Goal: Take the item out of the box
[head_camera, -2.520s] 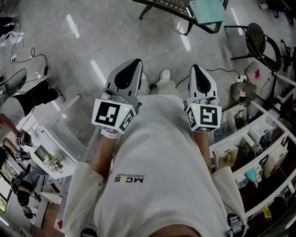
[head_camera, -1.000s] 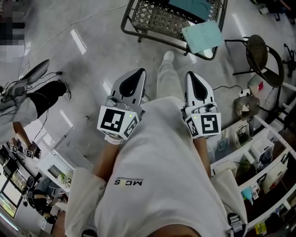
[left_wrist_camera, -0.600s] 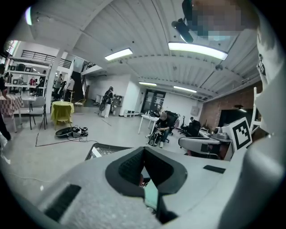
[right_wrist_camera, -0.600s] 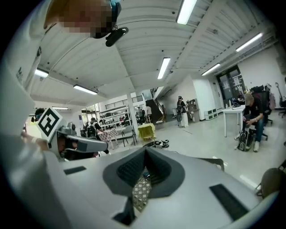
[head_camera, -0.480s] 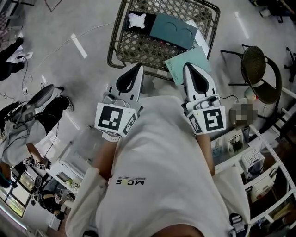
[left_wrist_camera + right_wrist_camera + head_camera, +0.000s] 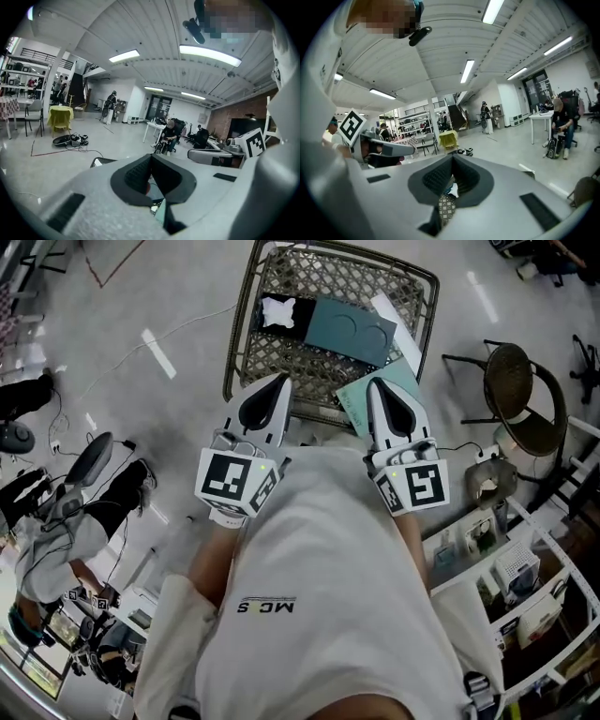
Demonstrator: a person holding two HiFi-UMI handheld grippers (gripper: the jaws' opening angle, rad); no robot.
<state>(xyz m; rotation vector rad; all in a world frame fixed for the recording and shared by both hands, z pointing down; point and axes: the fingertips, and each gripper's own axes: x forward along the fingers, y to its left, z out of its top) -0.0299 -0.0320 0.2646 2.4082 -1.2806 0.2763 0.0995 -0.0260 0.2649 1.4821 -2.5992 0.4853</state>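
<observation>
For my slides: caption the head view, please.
Left tongs and right tongs, both shut, poised before a teal box on a mesh table.

A glossy grey floor (image 6: pixel 178 296) and a round dark chair (image 6: pixel 521 381) are seen; strip lights (image 6: pixel 209 55) are mounted overhead.

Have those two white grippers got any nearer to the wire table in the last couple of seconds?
Yes. Both the left gripper and the right gripper have come forward to the wire table: their tips now reach its near edge.
</observation>
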